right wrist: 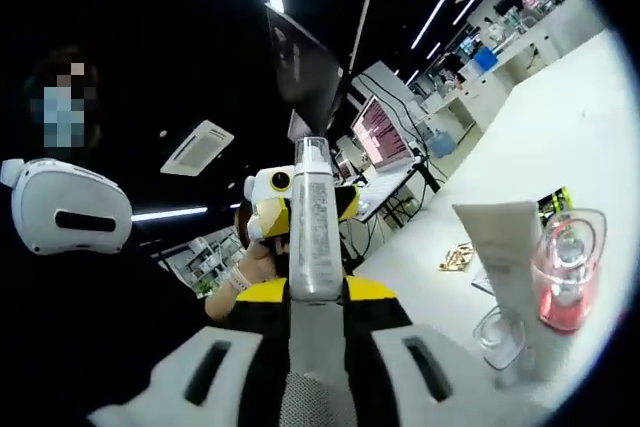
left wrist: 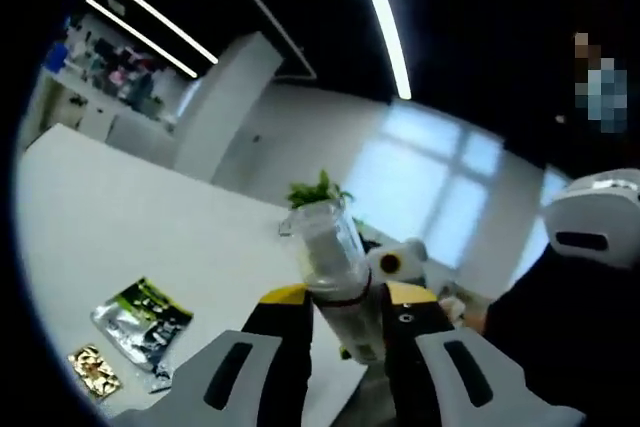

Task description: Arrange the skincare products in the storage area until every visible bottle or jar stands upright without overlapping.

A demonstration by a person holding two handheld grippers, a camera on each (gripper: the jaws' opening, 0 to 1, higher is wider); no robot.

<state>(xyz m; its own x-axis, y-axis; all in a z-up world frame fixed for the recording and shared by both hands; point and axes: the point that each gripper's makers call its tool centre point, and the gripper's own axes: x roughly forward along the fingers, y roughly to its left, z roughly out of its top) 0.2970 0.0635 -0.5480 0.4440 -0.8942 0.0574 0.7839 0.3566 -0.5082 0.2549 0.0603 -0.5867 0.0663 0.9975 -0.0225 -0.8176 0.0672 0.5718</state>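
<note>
Left gripper view: left gripper has its jaws closed on a clear bottle, lifted off the white desk, cap end pointing away from the camera; a green plant shows just behind the bottle; two snack packets, one green-black and one gold, lie flat near the desk's near edge, well apart from the bottle; a person in dark clothes with a white headset stands off the desk's far side; right gripper view: right gripper has its jaws closed on a tall frosted bottle with a white cap, held upright in the air, clear of the desk; toward the desk's right edge stand a white tube, a pink bottle touching or just beside it, and a small clear jar in front, all upright as far as the fisheye lets me tell; step in hand, by my reading: carry phase, both bottles picked up and neither placed yet; next move calls for lowering each bottle base-down onto bare desk beside the standing group, leaving a gap so nothing overlaps, then opening the jaws; risk: tall frosted bottle tips on release, or knocks the tube.
</note>
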